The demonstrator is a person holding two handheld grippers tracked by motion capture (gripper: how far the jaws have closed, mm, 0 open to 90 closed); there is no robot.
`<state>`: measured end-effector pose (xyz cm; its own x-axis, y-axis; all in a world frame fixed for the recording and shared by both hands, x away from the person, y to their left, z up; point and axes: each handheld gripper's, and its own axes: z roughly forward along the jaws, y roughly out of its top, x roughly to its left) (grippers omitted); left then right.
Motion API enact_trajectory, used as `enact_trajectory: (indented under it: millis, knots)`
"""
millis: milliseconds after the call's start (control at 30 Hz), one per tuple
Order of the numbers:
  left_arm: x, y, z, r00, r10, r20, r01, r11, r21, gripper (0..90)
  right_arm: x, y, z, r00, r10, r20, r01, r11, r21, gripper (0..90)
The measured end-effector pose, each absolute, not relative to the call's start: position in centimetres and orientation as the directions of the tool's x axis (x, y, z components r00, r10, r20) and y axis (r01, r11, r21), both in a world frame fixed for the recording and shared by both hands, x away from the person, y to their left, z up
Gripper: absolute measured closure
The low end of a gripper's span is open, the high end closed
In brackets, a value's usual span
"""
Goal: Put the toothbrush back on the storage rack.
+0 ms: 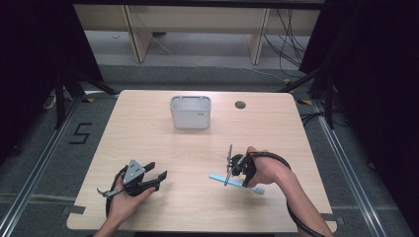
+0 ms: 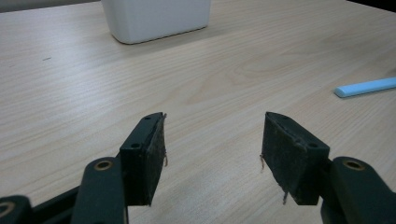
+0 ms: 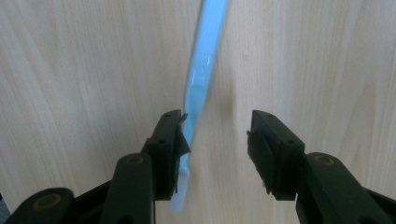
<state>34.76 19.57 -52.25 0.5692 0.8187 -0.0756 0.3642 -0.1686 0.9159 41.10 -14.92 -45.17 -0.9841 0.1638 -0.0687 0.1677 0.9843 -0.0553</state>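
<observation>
Two grippers, both open: my right gripper (image 3: 215, 128) straddles the blue toothbrush (image 3: 203, 70) off-centre (well nearer me than the white bin (image 1: 190, 112)); closing may flick it away. Left gripper (image 2: 212, 140) idles empty.

Even overhead light brightens the desk (image 1: 148, 148) while the surroundings stay dark; shadows are soft, and the toothbrush (image 3: 205, 60) looks slightly blurred close up.

A black "5" is marked on the floor (image 1: 79, 134).
</observation>
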Motion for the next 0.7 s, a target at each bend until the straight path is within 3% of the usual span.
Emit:
enact_trajectory:
  millis: [200,700]
  knots:
    - [34.7,19.7,-52.2,0.570,0.818,-0.077,0.370,-0.172,0.913,39.0,41.6,-14.2,-45.7,-0.991,0.121,-0.063,0.124,0.992,-0.030,55.7]
    - [34.7,19.7,-52.2,0.570,0.818,-0.074,0.372,-0.176,0.911,39.0,41.8,-12.5,-46.8,-0.991,0.129,-0.044,0.130,0.991,-0.026,64.0]
